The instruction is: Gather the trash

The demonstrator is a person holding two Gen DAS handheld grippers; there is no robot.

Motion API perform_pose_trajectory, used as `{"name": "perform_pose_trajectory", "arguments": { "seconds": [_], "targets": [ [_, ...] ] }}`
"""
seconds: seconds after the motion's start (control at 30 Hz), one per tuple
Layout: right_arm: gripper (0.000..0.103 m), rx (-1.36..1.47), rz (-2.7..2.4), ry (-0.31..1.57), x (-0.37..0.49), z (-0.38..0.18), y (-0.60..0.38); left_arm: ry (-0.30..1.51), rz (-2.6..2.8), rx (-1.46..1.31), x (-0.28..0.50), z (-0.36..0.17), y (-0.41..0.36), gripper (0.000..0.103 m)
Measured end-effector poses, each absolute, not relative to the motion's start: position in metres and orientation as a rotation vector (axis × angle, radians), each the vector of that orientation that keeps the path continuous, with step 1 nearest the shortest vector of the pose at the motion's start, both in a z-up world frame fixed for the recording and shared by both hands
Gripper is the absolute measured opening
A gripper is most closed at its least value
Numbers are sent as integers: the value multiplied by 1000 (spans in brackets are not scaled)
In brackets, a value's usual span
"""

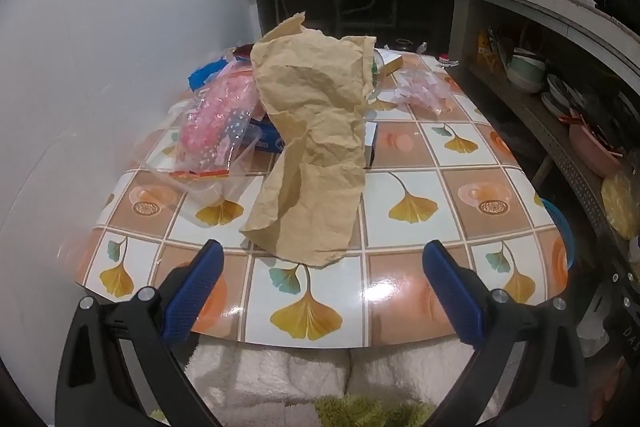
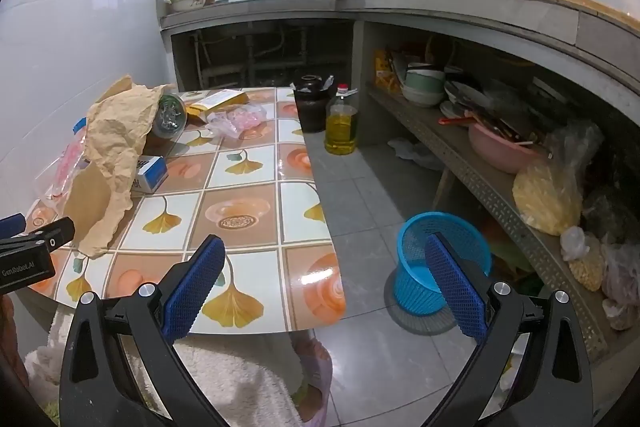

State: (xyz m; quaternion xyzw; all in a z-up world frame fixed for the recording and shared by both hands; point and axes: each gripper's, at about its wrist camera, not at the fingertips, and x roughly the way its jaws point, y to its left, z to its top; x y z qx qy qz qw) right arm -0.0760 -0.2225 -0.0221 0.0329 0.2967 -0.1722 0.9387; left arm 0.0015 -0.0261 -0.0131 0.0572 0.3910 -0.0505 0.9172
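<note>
A large crumpled brown paper (image 1: 316, 147) (image 2: 110, 155) lies across the tiled table (image 1: 404, 291) (image 2: 248, 211). Left of it lie clear bags with pink contents (image 1: 216, 123); a small blue-and-white box (image 2: 150, 171) sits half under the paper. Farther back lie a clear cup (image 2: 170, 115), a yellow box (image 2: 218, 103) and a crumpled pinkish bag (image 1: 420, 91) (image 2: 238, 119). My left gripper (image 1: 322, 251) is open just short of the paper's near edge, nothing between its fingers. My right gripper (image 2: 326, 247) is open over the table's right edge. A blue mesh basket (image 2: 440, 263) stands on the floor.
A white wall bounds the table's left side. A dark jar (image 2: 310, 103) and an oil bottle (image 2: 341, 123) stand on the floor past the table. Low shelves (image 2: 500, 187) with bowls and bags run along the right. White fluffy fabric (image 1: 280, 371) lies below the table's near edge.
</note>
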Motion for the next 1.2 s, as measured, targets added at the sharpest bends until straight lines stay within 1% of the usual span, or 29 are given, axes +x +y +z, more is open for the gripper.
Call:
{"name": "perform_pose_trajectory", "arguments": {
  "seconds": [1.2],
  "targets": [
    [95,65,-356,606,-76,-24,-222,817,-105,122,2,-16,-25,98]
  ]
}}
